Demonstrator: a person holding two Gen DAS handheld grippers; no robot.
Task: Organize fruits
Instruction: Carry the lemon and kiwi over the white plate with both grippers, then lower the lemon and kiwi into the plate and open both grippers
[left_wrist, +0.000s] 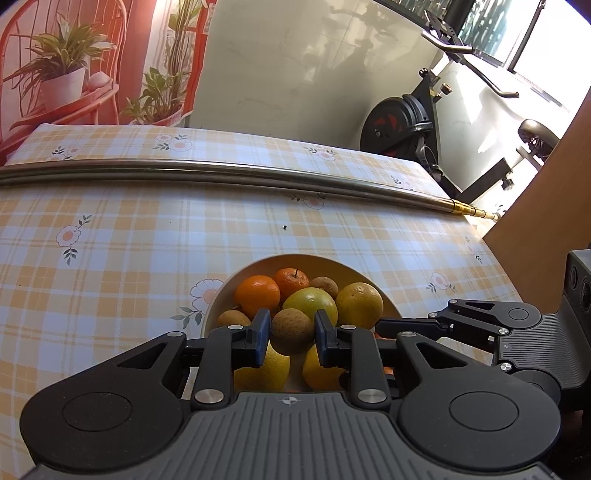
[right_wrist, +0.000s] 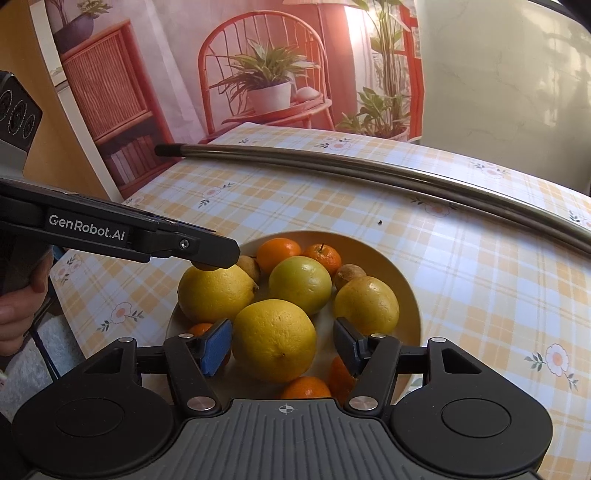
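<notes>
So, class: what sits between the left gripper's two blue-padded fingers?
A small round brown fruit, clamped between the left gripper fingers above the cream bowl of citrus, shown in the left wrist view.

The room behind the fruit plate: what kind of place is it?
Probably a home, maybe a dining corner. The table wears a checked flowery cloth, an exercise bike stands by the wall, and a printed backdrop of chair and plants hangs behind.

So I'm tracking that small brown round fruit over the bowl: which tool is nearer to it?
Left. The left tool is shut on the small brown round fruit above the cream bowl. The right tool sits beside it, straddling a large yellow citrus.
</notes>
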